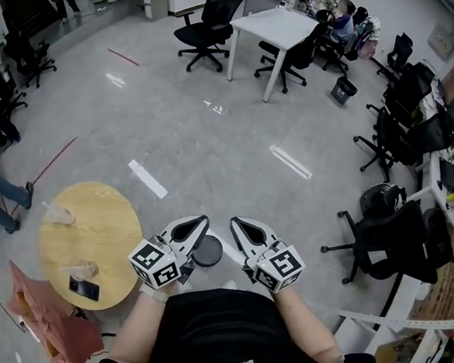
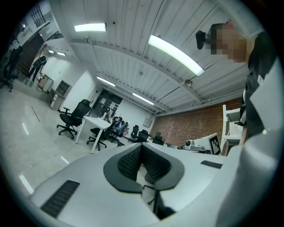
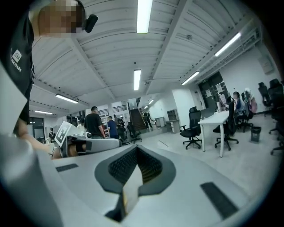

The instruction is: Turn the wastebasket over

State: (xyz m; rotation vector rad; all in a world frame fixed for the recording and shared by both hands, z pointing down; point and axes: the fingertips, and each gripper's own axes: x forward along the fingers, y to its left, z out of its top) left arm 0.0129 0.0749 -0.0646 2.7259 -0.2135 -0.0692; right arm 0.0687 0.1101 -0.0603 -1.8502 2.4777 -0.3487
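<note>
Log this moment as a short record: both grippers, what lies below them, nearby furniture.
left gripper: shut, nothing held
right gripper: shut, nothing held
below: dark round thing on the floor between the grippers; possibly the wastebasket, cannot tell
left side: round wooden table with a phone
far side: white table, office chairs around it

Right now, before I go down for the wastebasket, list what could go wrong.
1. The left gripper and right gripper are both shut and point level across the room, not at the wastebasket on the floor below them. Going down shut would likely just shove it.
2. The round table close on the left holds cups and a phone. A wide left swing could knock them.
</note>
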